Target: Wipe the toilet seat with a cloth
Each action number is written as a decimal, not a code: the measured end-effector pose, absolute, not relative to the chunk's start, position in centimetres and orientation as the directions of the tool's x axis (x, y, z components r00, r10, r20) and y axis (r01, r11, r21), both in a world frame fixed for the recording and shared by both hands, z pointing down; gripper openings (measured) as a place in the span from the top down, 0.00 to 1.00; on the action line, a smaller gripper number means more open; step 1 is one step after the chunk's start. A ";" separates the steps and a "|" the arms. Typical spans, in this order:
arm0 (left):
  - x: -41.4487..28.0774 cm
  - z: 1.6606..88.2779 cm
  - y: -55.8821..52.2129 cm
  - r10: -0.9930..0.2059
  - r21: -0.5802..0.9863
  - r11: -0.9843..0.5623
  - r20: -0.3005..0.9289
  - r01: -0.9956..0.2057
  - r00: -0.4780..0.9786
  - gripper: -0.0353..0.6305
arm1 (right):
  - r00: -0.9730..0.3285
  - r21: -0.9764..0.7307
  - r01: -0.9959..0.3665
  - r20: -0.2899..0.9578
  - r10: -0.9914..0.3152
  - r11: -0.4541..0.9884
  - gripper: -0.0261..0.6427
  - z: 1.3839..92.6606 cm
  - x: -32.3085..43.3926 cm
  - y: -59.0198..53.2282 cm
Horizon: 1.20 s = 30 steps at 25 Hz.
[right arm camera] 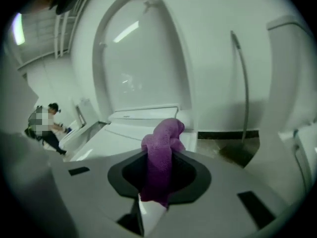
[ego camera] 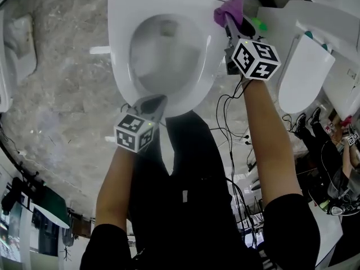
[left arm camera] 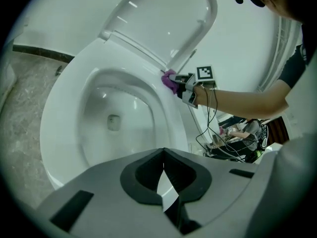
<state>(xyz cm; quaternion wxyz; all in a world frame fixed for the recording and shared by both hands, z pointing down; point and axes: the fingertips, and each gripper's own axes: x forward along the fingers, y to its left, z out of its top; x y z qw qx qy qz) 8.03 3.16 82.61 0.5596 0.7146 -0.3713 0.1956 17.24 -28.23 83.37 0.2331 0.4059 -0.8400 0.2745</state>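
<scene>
Wiping under way: my right gripper [right arm camera: 157,190] clamps the cloth [right arm camera: 162,143] at the rear of the toilet seat [ego camera: 120,49]; left gripper [left arm camera: 163,180] closed, empty. Next: sweep forward.

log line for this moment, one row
right tongs: shut on purple cloth | purple cloth: at toilet seat right rear | left tongs: shut, empty, by seat front | lid: raised

One purple cloth [ego camera: 224,13], two grippers [ego camera: 159,99] [ego camera: 229,22], seemingly two toilets [ego camera: 121,49] [ego camera: 306,75].
</scene>
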 end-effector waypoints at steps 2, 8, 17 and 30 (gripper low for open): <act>8.0 82.5 3.0 -0.306 0.656 -0.106 0.693 -0.747 0.652 0.93 | -0.518 -0.293 -0.851 0.606 -0.604 0.436 0.83 83.4 17.6 -27.7; 7.8 82.1 3.3 -0.298 0.662 -0.133 0.684 -0.738 0.666 0.93 | -0.511 -0.195 -0.831 0.638 -0.576 0.521 0.83 83.4 16.1 -24.5; 7.3 81.6 4.9 -0.258 0.657 -0.224 0.672 -0.720 0.694 0.93 | -0.549 -0.158 -0.747 0.695 -0.465 0.646 0.83 83.9 16.2 -18.4; 3.7 81.3 8.7 -0.152 0.648 -0.350 0.673 -0.676 0.724 0.93 | -0.414 -0.202 -0.895 0.707 -0.574 0.397 0.83 83.8 18.8 -6.1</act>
